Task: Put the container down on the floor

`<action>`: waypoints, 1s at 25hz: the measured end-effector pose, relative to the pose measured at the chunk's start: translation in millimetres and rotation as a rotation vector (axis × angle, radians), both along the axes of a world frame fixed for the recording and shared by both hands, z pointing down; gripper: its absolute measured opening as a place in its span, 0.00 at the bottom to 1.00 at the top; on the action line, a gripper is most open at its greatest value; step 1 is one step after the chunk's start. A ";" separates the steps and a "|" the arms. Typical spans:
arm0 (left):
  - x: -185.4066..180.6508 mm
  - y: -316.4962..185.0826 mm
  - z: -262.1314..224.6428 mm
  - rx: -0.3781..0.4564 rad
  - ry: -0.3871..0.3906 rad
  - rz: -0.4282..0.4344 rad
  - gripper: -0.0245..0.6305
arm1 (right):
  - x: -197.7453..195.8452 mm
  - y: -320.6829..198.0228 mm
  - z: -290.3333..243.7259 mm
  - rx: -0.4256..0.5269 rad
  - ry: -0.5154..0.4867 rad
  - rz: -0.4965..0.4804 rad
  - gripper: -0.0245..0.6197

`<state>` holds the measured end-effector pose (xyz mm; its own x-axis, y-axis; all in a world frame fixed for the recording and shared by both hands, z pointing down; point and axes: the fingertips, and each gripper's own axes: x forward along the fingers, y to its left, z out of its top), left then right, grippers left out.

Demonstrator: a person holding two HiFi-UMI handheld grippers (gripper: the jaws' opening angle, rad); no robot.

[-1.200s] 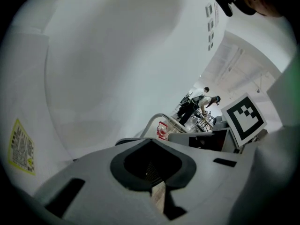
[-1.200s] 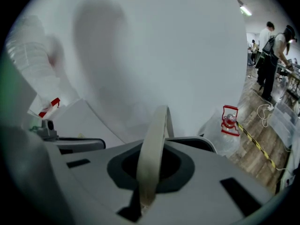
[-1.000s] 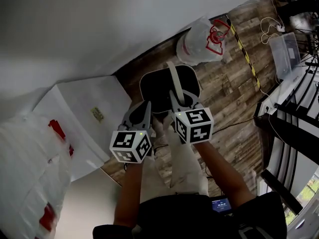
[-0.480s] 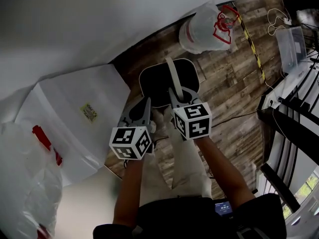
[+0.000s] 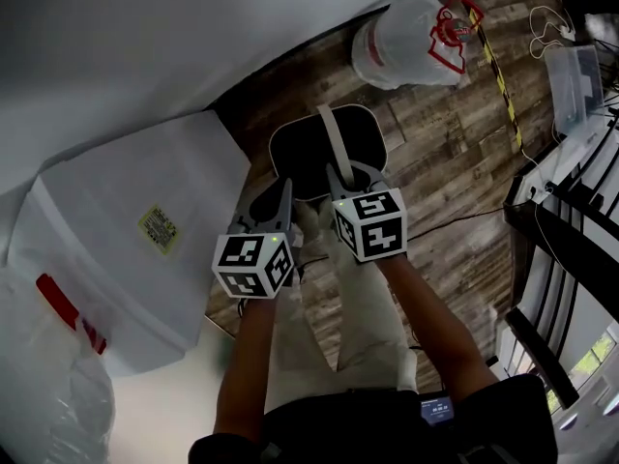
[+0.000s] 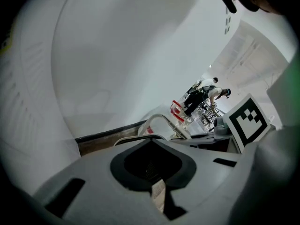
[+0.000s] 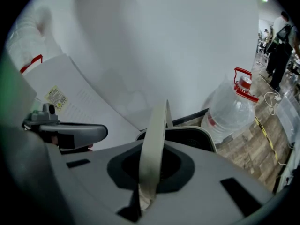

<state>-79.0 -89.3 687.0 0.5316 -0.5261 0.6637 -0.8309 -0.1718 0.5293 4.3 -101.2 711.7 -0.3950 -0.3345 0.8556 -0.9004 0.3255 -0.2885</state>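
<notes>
The container [image 5: 302,153] is a black tub with a pale rim and a pale strap handle [image 5: 334,143]. In the head view it sits below my grippers, over the wood floor [image 5: 435,162] near the wall. My right gripper [image 5: 346,184] is shut on the handle, which runs up between its jaws in the right gripper view as a pale band [image 7: 154,135] above the tub [image 7: 192,136]. My left gripper [image 5: 280,193] hangs beside it on the left, jaws shut with nothing seen between them [image 6: 151,149]. Whether the tub touches the floor I cannot tell.
A big clear water jug [image 5: 406,37] with a red handle stands just beyond the tub. A white box [image 5: 145,220] and a plastic bag [image 5: 48,394] lie to the left. To the right are a black railing [image 5: 571,249], cables and a clear bin [image 5: 573,80]. The person's legs [image 5: 338,327] are directly below.
The head view has tilted, so the white box and jug sit higher in frame. The tub looks slightly smaller and farther. The right gripper's hold on the handle is unchanged.
</notes>
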 end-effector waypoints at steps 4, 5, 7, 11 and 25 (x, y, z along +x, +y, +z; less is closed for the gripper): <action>-1.4 0.1 22.6 -0.025 -0.006 0.001 0.06 | 1.9 0.1 18.2 -0.017 0.010 0.004 0.09; -1.6 0.5 28.1 -0.032 -0.008 0.002 0.06 | 2.2 0.1 22.9 -0.020 0.015 0.002 0.09; -2.2 1.9 38.9 -0.044 -0.012 0.004 0.06 | 1.8 0.0 32.7 -0.026 0.025 -0.004 0.09; -3.4 6.6 63.5 -0.073 -0.026 0.019 0.06 | 0.0 -2.4 54.1 -0.041 0.045 -0.025 0.09; 2.8 19.4 123.4 -0.160 -0.031 0.021 0.06 | 4.5 -2.5 117.3 -0.091 0.123 -0.090 0.09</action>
